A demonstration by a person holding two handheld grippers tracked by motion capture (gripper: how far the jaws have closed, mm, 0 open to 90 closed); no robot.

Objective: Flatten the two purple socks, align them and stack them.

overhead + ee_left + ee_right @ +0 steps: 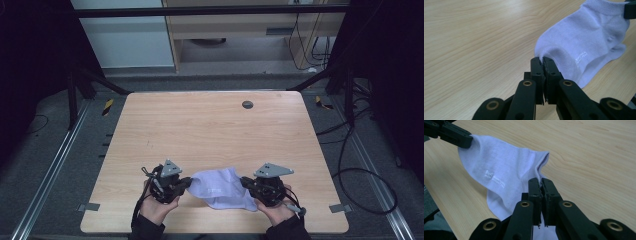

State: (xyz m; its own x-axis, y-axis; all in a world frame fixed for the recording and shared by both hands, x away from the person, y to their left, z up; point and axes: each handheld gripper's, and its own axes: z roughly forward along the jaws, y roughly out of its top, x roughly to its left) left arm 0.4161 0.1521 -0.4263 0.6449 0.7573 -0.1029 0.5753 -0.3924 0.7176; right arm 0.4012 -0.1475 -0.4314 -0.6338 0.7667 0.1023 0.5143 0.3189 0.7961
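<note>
We see white sock stretched between both tongs, low over near edge of wooden table. Left gripper clamped on toe end. Right gripper clamped on cuff edge (small printed logo faces this side). Sock's middle sags toward tabletop.

Small white printed lettering on pale lilac knitted ankle sock: too small to read. Sock's toe tip hidden between closed jaws; cuff cut off at top edge.
</note>
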